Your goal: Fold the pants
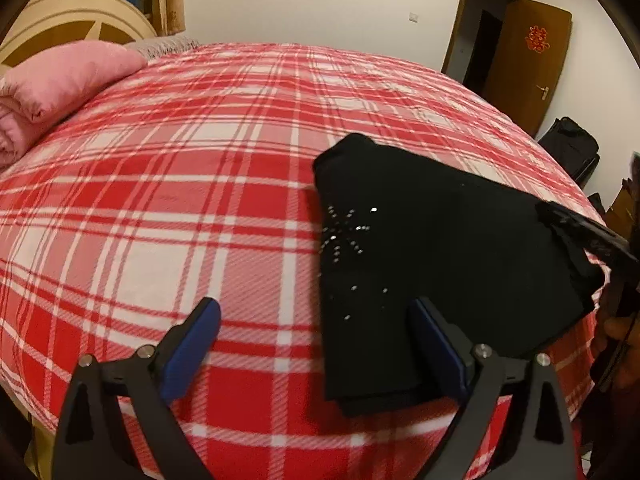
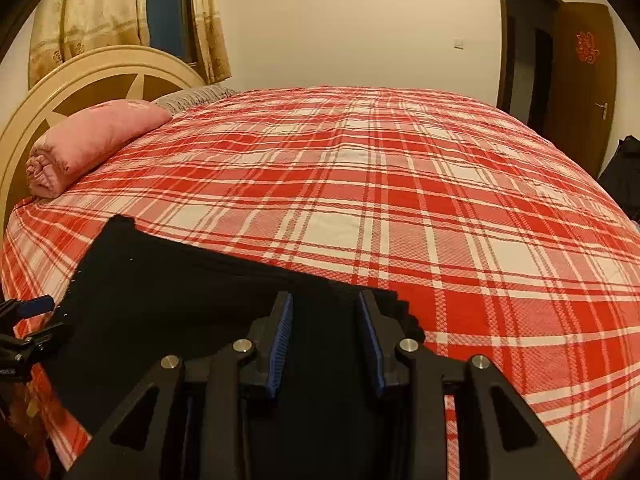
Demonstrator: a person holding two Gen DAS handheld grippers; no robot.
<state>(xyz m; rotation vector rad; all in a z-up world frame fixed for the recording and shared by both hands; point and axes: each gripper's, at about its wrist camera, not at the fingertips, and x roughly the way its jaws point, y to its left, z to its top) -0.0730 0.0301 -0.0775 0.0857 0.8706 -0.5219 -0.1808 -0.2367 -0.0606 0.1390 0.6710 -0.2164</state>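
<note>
Black pants [image 1: 440, 240] lie folded on the red plaid bed [image 1: 180, 200], small shiny studs showing on top. My left gripper [image 1: 316, 304] stands wide open at the folded stack's near left edge, one blue pad over the black cloth and the other over the bedspread, nothing pinched. My right gripper [image 1: 580, 232] rests at the pants' far right corner, where the cloth is rumpled. In the right wrist view, the right gripper [image 2: 325, 296] hovers over the pants [image 2: 180, 288] with a clear gap between its pads, the wavy hem just to its right. The left gripper [image 2: 36, 308] peeks in at the left.
A folded pink quilt [image 1: 60, 88] sits by the cream headboard [image 2: 100, 76] at the far left. A brown door [image 1: 528, 60] and a black bag [image 1: 572, 144] stand beyond the bed's right side. A person's hand [image 1: 620, 328] shows at the right edge.
</note>
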